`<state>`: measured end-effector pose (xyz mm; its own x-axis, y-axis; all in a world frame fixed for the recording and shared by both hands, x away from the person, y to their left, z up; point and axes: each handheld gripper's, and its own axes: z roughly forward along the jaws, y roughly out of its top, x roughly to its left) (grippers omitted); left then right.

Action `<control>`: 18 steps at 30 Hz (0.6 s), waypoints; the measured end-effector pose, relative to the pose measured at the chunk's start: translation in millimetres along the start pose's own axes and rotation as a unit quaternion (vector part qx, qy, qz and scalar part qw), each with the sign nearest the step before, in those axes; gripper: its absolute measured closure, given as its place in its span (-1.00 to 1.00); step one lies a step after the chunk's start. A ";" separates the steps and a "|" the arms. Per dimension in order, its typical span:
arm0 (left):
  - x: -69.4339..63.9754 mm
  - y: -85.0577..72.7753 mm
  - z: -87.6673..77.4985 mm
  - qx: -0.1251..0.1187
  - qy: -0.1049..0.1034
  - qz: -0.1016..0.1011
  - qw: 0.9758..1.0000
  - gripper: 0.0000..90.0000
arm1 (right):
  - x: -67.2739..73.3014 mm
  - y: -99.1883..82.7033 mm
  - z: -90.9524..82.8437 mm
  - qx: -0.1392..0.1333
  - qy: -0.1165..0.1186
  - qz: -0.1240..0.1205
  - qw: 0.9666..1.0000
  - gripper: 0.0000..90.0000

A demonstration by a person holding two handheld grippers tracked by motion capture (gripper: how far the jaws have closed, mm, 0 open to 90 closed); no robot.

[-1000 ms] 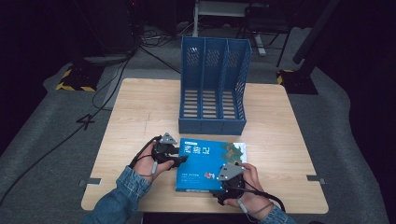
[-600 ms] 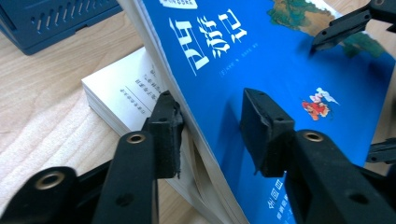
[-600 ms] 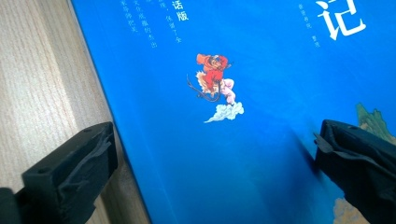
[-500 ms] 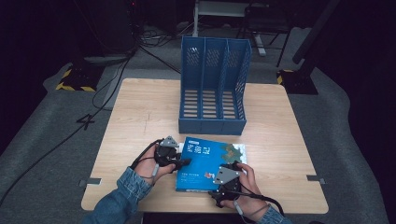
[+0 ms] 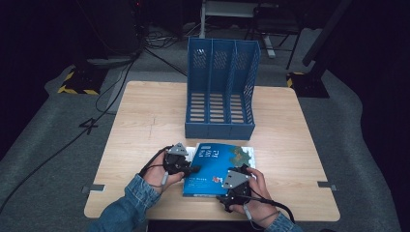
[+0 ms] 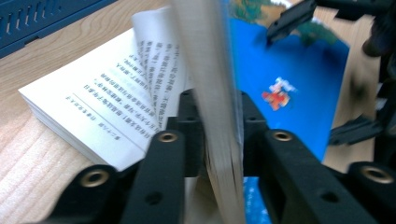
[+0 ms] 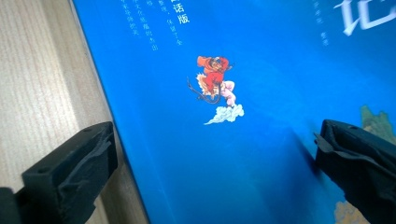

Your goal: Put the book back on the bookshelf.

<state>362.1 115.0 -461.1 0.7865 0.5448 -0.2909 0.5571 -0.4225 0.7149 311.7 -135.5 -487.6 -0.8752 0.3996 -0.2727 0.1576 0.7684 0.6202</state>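
Note:
A blue-covered book (image 5: pixel 217 166) lies on the wooden table (image 5: pixel 145 121) in front of the file holder. My left gripper (image 5: pixel 193 170) is at the book's left edge; its jaws have just been closing and now pinch the cover and a wad of pages (image 6: pixel 219 93), lifted off the remaining pages (image 6: pixel 93 107). My right gripper (image 5: pixel 243 170) hovers over the book's near right part, jaws wide open with the cover (image 7: pixel 210 116) between them and neither pad pressing on it. In the left gripper view, the right gripper's fingers (image 6: pixel 294 18) show beyond the cover.
A blue three-slot file holder (image 5: pixel 220 92) stands upright just behind the book, its open side toward me. Bare wood lies to the left and right of it. Cables and dark stands sit on the floor beyond the table.
The left gripper's jaws have closed on the book's left edge. The right hand has shifted slightly over the cover and its jaws stand wider. The book stays in place.

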 end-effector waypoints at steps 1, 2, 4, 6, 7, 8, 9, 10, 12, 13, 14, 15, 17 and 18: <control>-1.5 2.2 -1.2 0.001 0.000 -0.003 1.000 0.78 | -0.5 -0.5 0.0 -0.002 -0.002 -0.001 1.000 -1.00; -2.5 4.5 -2.4 0.002 0.000 -0.005 1.000 0.79 | -1.6 -0.5 -0.5 -0.004 0.003 0.002 1.000 -1.00; -5.0 9.5 -4.8 0.001 -0.002 -0.005 1.000 0.80 | -4.2 -1.2 -2.2 -0.014 0.005 0.016 1.000 -0.99; -7.5 16.4 -7.3 0.002 -0.001 -0.006 1.000 0.80 | -7.4 -1.3 -6.9 -0.039 0.016 0.030 0.999 -0.82; -8.4 20.7 -8.7 0.003 -0.001 -0.012 1.000 0.80 | -8.6 -0.6 -9.5 -0.050 0.021 0.032 0.998 -0.71; -9.2 25.2 -10.0 0.007 -0.002 -0.014 1.000 0.80 | -9.3 0.6 -12.6 -0.059 0.027 0.037 0.997 -0.62; -9.7 27.8 -10.5 0.008 -0.003 -0.016 1.000 0.80 | -9.4 1.4 -14.8 -0.068 0.028 0.041 0.996 -0.60; -9.7 27.8 -10.5 0.008 -0.003 -0.016 1.000 0.80 | -9.4 1.4 -14.8 -0.068 0.028 0.041 0.996 -0.60; -12.2 36.1 -11.9 0.017 -0.002 -0.013 1.000 0.80 | -8.0 0.2 -16.0 -0.078 0.017 0.045 0.996 -0.64; -13.6 39.5 -12.2 0.021 0.001 -0.011 1.000 0.80 | -8.0 0.2 -16.0 -0.078 0.017 0.045 0.996 -0.64; -14.6 42.9 -12.6 0.025 0.003 -0.009 1.000 0.80 | -7.8 -0.2 -16.6 -0.081 0.013 0.048 0.995 -0.64; -15.5 49.1 -13.6 0.028 0.001 -0.005 1.000 0.80 | -8.3 -0.8 -17.7 -0.091 0.007 0.054 0.994 -0.65; -15.7 52.3 -14.2 0.030 0.000 -0.003 1.000 0.80 | -9.1 -1.4 -18.5 -0.096 0.006 0.057 0.994 -0.65; -16.2 55.4 -14.5 0.032 0.000 -0.001 1.000 0.80 | -10.0 -1.9 -19.2 -0.102 0.005 0.062 0.993 -0.64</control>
<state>376.3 93.3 -407.7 0.7853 0.5461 -0.2919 0.5743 -0.4663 0.6728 311.4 -150.6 -471.9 -0.8593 0.4792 -0.1788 0.1696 0.5967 0.7843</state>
